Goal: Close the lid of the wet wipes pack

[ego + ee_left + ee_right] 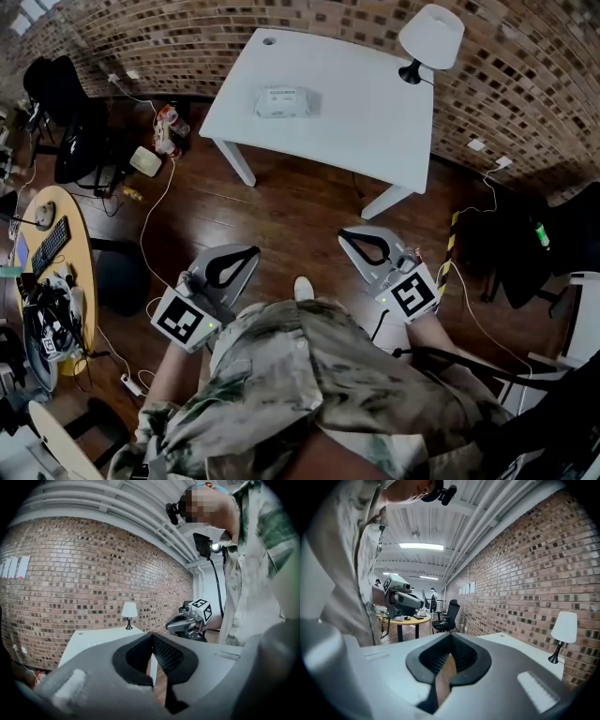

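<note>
The wet wipes pack point(284, 101), pale with a lid on top, lies flat on the white table point(366, 112) far ahead of me; its lid state is too small to tell. Both grippers hang close to the person's body over the wooden floor, well short of the table. My left gripper point(254, 251) is shut, jaws meeting at the tip, nothing between them. My right gripper point(344, 234) is likewise shut and empty. In the left gripper view my left gripper point(151, 635) points toward the table point(93, 641), with the right gripper point(190, 620) alongside. The right gripper point(451, 638) sees the left gripper point(401, 599).
A white lamp point(428, 39) stands at the table's far right corner by the brick wall. A round yellow desk point(75, 246) with a keyboard sits at left, black chairs point(66, 122) behind it. Cables point(150, 225) trail over the floor.
</note>
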### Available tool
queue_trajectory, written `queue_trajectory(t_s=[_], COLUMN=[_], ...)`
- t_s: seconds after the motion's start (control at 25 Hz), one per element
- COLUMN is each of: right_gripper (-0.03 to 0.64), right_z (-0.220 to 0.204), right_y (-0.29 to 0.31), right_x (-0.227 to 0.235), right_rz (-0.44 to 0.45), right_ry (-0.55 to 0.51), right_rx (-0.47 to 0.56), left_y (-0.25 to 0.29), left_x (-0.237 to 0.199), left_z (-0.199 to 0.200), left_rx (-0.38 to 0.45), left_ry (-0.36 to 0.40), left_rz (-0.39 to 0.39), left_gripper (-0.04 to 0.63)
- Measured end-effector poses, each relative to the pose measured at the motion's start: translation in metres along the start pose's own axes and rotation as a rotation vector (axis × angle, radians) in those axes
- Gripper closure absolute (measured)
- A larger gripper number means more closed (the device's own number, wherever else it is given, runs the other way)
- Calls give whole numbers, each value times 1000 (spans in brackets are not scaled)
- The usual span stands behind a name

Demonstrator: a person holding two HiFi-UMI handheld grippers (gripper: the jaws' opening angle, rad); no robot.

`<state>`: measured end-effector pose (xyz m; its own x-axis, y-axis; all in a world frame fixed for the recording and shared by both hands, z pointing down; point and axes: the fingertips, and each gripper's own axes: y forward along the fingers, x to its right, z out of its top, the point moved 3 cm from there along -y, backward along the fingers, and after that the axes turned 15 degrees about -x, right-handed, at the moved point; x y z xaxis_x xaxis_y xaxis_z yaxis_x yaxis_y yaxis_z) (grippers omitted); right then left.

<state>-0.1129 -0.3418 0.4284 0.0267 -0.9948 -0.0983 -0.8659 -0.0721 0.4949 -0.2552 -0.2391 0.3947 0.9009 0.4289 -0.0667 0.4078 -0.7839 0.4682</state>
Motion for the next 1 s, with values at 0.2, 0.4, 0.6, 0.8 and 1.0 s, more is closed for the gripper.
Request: queue_trajectory(t_s=[0.2, 0.4, 0.6, 0.8, 1.0], right_gripper=[611, 611, 611, 611, 611], right_z=[12, 23, 39, 49, 52], right_y=[1, 3, -4, -16, -37], right_x=[-39, -95, -158, -236, -309], right_rz=[14, 20, 3, -32, -45], right_ry=[-18, -50, -42, -49, -67], right_rx=[11, -2, 14, 14, 11], left_y=[-38, -91, -150, -205, -243], left_x=[24, 51, 82, 117, 160], left_z=[-8, -34, -63, -100, -126], left_rx=[10, 49, 66, 68, 84], left_ry=[1, -15, -14, 12, 51], left_rz=[-20, -23, -43, -70, -101], left_gripper=[594, 594, 594, 594, 594])
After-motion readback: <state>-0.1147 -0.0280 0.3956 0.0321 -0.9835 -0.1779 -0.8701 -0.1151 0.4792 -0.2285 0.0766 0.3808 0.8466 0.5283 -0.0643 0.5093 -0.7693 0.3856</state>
